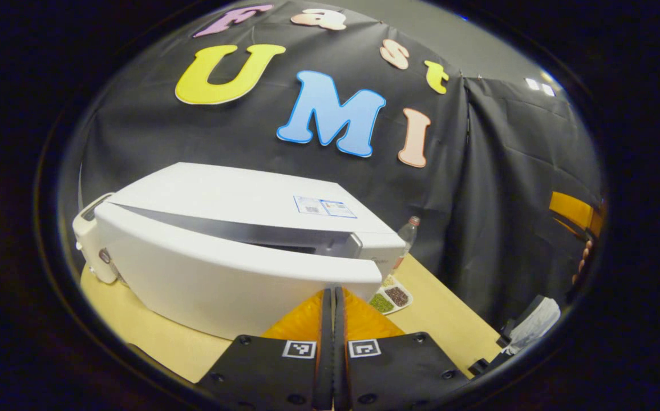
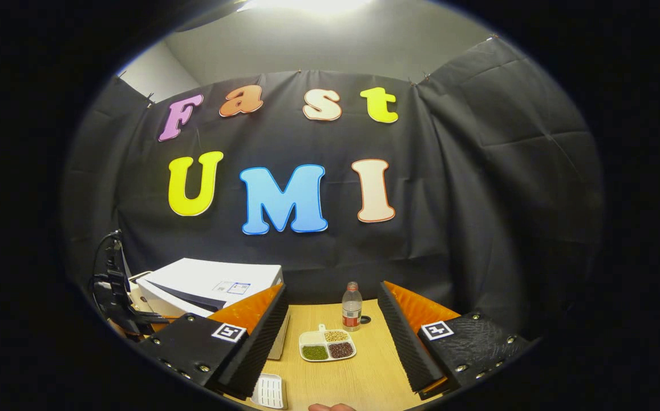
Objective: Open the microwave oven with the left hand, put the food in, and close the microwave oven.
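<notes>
White, smooth and glossy, the microwave oven (image 1: 238, 228) sits at the left end of a pale wood-grain surface (image 1: 438, 319), its door (image 1: 233, 279) swung slightly ajar in the left gripper view. The left gripper (image 1: 332, 302) has its fingers pressed together with nothing between them, their tips right at the door's free edge. Judged from this, the opening step is under way; a steady pull outward along the door's arc, without dragging the light cabinet across the surface, would serve best.

In the right gripper view, the right gripper (image 2: 332, 319) hangs with its ribbed fingers spread wide and empty above the surface. Between them lies the food (image 2: 327, 345), a small white divided dish of green, dark and tan grains, well apart from the oven. A clear plastic bottle (image 2: 352, 306) stands just behind it. A small white ridged tray (image 2: 269, 391) rests near the front edge.
</notes>
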A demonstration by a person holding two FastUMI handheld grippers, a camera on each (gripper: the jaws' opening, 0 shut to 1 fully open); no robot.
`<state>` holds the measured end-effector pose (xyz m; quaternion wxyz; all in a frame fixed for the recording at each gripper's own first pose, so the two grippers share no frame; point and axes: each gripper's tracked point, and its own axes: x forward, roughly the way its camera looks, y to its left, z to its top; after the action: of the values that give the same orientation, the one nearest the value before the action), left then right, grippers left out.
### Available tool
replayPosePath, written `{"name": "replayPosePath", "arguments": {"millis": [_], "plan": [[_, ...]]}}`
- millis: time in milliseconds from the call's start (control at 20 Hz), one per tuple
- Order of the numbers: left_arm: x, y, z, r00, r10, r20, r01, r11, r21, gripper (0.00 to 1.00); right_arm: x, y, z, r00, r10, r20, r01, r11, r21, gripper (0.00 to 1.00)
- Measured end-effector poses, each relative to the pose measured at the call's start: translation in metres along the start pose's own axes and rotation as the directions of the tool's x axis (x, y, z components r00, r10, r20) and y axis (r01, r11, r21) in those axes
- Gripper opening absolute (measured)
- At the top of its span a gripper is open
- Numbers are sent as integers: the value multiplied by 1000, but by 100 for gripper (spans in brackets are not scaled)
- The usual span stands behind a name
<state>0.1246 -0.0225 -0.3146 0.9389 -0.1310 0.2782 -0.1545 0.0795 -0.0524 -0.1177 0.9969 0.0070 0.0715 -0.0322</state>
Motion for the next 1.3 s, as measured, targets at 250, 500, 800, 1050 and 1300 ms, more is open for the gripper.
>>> {"name": "replayPosePath", "arguments": {"millis": [250,500,800,1050,1300], "plan": [[15,1,6,1000,19,9,-19,1000,-1,10,13,-6,-2,1000,6,-4,-6,1000,-6,95],[31,4,13,999,42,18,-42,999,7,10,25,-10,-6,1000,20,-12,-20,1000,0,95],[36,4,17,995,94,40,-96,995,35,6,38,-10,-12,999,24,-30,-24,1000,-1,95],[48,5,17,995,98,34,-98,995,6,7,40,-10,-8,1000,15,-21,-15,1000,-9,96],[48,5,19,995,99,29,-100,995,28,7,38,-7,-10,1000,10,-29,-11,1000,-5,95]]}}
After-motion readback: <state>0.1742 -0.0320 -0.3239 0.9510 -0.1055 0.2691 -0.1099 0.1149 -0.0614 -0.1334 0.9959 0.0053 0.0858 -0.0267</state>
